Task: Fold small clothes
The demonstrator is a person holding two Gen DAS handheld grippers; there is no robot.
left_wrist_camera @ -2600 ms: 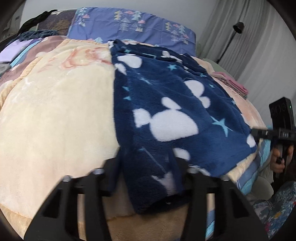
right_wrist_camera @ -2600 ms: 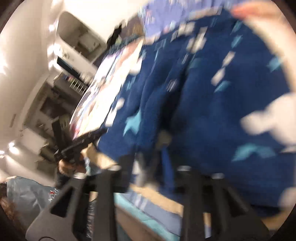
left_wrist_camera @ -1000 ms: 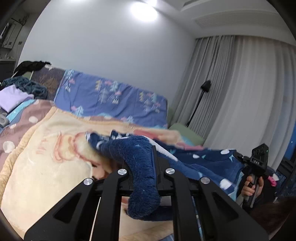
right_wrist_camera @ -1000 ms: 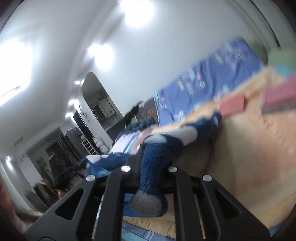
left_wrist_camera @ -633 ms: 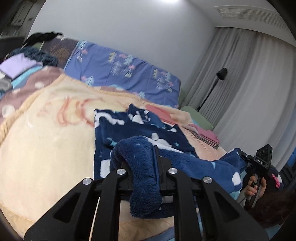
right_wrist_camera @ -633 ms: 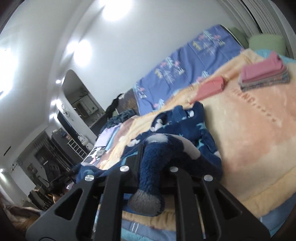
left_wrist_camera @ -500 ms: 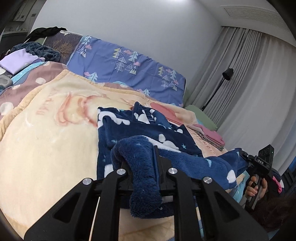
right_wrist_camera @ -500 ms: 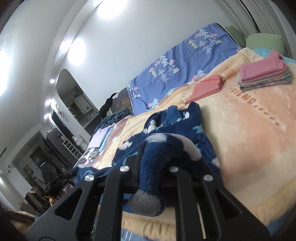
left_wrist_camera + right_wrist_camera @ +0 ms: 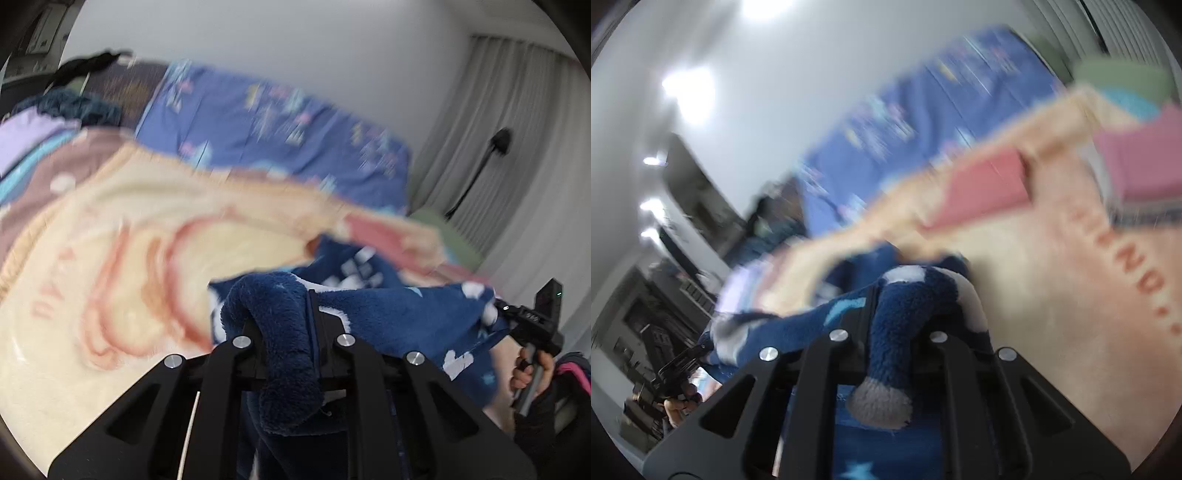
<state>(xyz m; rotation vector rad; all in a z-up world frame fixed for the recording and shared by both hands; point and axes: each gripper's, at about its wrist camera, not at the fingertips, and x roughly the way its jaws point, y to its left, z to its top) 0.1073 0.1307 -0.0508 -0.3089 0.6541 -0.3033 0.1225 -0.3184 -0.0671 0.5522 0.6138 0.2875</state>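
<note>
At the bottom centre of the left wrist view, the left gripper (image 9: 291, 328) has its jaws pressed together on a thick roll of the navy fleece garment (image 9: 399, 314), a plush piece with white and pale blue shapes; the pinched fold bulges up over the fingers and hangs down between them toward the lower edge. From there the garment runs to the right of the frame as a taut band, where the right gripper (image 9: 506, 314) pinches its other corner, with the person's hand (image 9: 532, 373) wrapped around the handle at the lower right. In the right wrist view the right gripper sits at the bottom centre with its jaws nipped tight on a fold of the same garment, a grey cuff end drooping below the fingers; the cloth stretches to the lower left, where the left gripper (image 9: 698, 350) is small and blurred. Beyond the garment, part of which lies on the bed in mid frame, spreads a cream blanket (image 9: 110, 258) with an orange-pink print filling the left and centre. Farther back on it, at the upper right of the right wrist view, lie a folded coral piece (image 9: 986, 184) and a pink folded stack (image 9: 1145, 158), well apart from the garment. At the far edge sits a blue patterned pillow (image 9: 277, 129) against a pale wall, with grey curtains (image 9: 517, 147) and a black floor lamp (image 9: 495, 147) at the upper right. Both views are smeared by motion blur.
</note>
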